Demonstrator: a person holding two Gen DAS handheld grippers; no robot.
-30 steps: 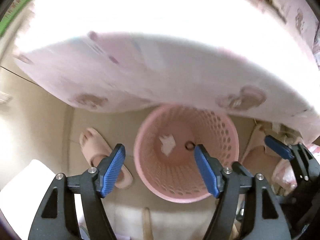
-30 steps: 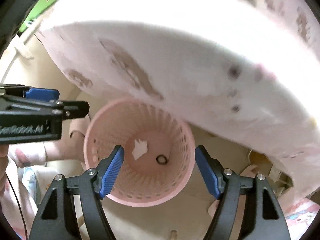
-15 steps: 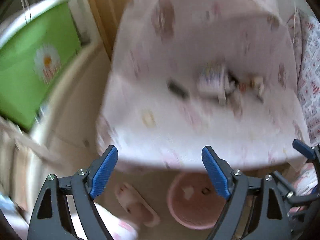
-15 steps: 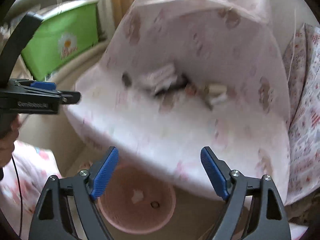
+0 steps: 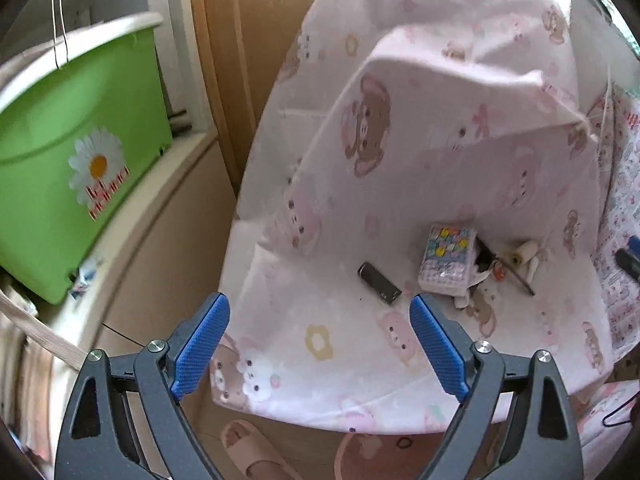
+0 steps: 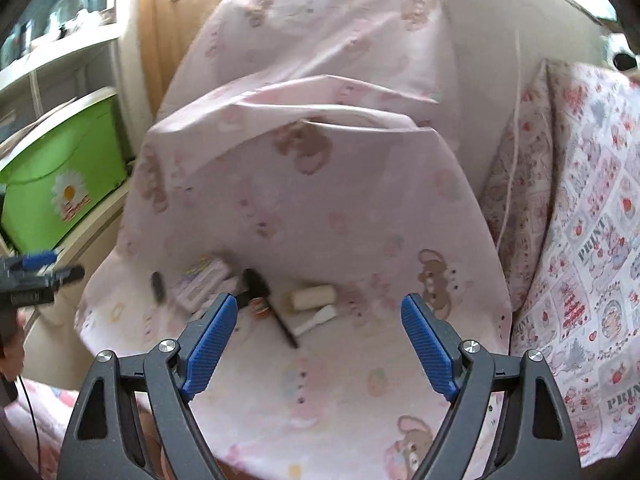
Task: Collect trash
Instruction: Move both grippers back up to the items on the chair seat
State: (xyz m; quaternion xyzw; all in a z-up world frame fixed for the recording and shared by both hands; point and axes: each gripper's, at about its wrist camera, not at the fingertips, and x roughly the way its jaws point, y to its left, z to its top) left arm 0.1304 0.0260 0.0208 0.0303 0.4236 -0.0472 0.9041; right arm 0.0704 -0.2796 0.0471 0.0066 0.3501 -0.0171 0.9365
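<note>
Pink bin (image 5: pixel 384 452) mostly hidden under sheet (image 5: pixel 400 208); both tongs (image 5: pixel 320 344) (image 6: pixel 316 344) just spread, empty.

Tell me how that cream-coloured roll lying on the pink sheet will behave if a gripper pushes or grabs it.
The cream roll lies on its side and looks cylindrical, so a nudge would probably send it rolling across the pink sheet. It looks small and likely light. The soft sheet may sag under it, so a grip across its round sides could slip.
</note>
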